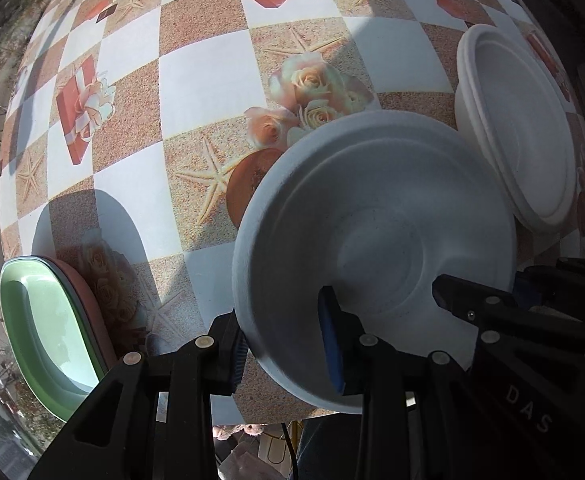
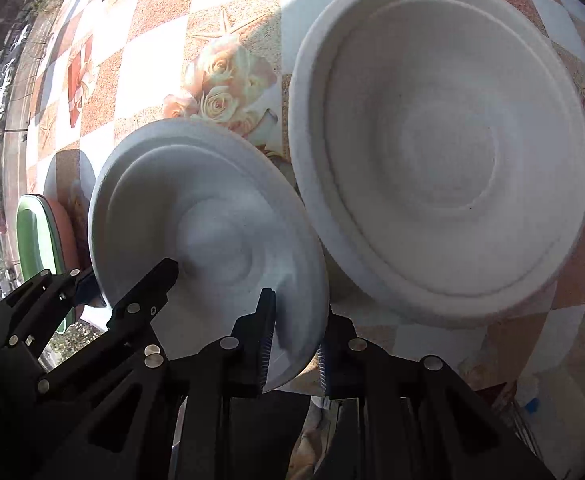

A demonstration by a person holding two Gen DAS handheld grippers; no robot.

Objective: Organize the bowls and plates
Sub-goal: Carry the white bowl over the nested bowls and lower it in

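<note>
left gripper: clamped on white bowl near rim, one finger inside.
right gripper: pinching same rim, opposite side, probably to keep it level.
bowl stack: just beside on tablecloth, likely nesting target.
green plate: far left.

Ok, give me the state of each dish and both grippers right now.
White bowl: tilted, rim pinched by both grippers.
Left gripper: shut on the bowl's rim.
Right gripper: shut on the rim's other side.
White bowl stack: upright on the table, nested.
Green plate: lying atop a pink plate.
</note>
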